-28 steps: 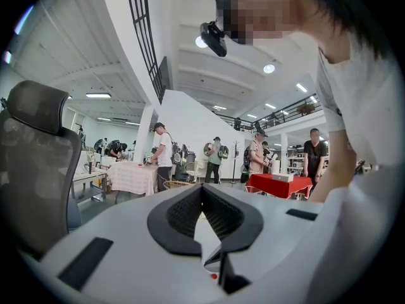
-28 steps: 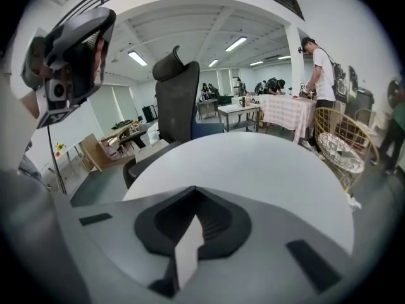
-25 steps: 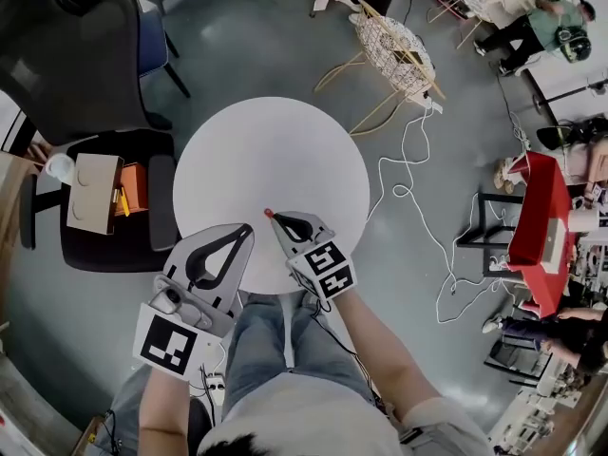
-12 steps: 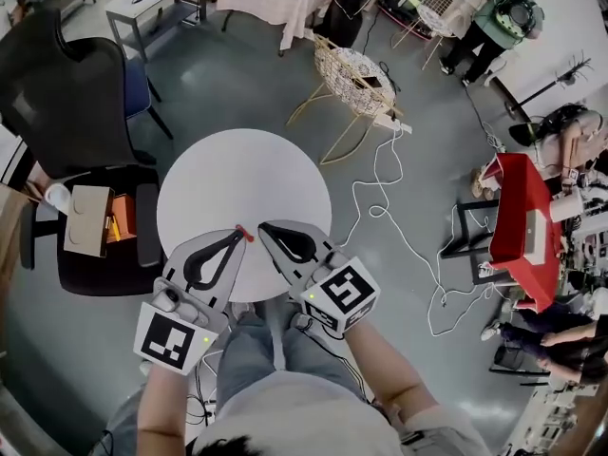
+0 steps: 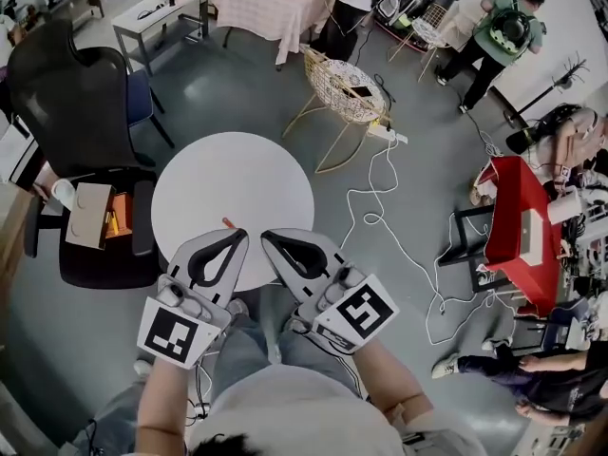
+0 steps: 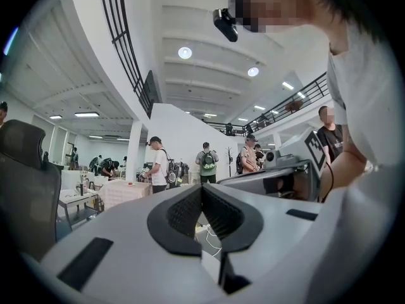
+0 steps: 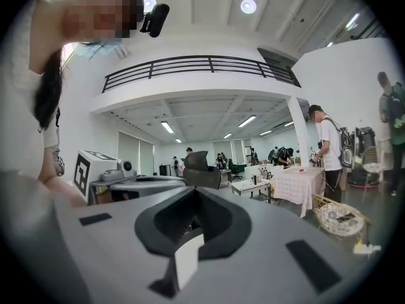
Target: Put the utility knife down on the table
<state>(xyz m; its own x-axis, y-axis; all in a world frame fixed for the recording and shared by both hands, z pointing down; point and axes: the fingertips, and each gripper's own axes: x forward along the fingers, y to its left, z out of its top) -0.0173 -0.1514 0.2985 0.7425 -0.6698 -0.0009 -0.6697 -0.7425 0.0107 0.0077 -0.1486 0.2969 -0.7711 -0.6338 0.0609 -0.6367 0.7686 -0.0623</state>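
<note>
The utility knife (image 5: pixel 227 222) shows as a small red-orange sliver lying on the near part of the round white table (image 5: pixel 233 174). It lies just beyond the tip of my left gripper (image 5: pixel 243 234) and is not held by either gripper. My right gripper (image 5: pixel 266 235) sits beside the left one, over the table's near edge and my lap. Both stand shut with nothing between their fingers. In the left gripper view and the right gripper view the jaws point level across the room, and the knife is out of sight.
A tall black office chair (image 5: pixel 66 84) stands at the far left. Below it is a black seat carrying a cardboard box (image 5: pixel 87 215). A wire chair (image 5: pixel 347 88) and a white cable (image 5: pixel 380 198) lie beyond the table. A red stand (image 5: pixel 518 221) is at the right, and people stand at the back.
The knife, held at the right gripper's tip a second ago, now lies free on the table. Both grippers have drawn back toward my body, and the head view has lifted.
</note>
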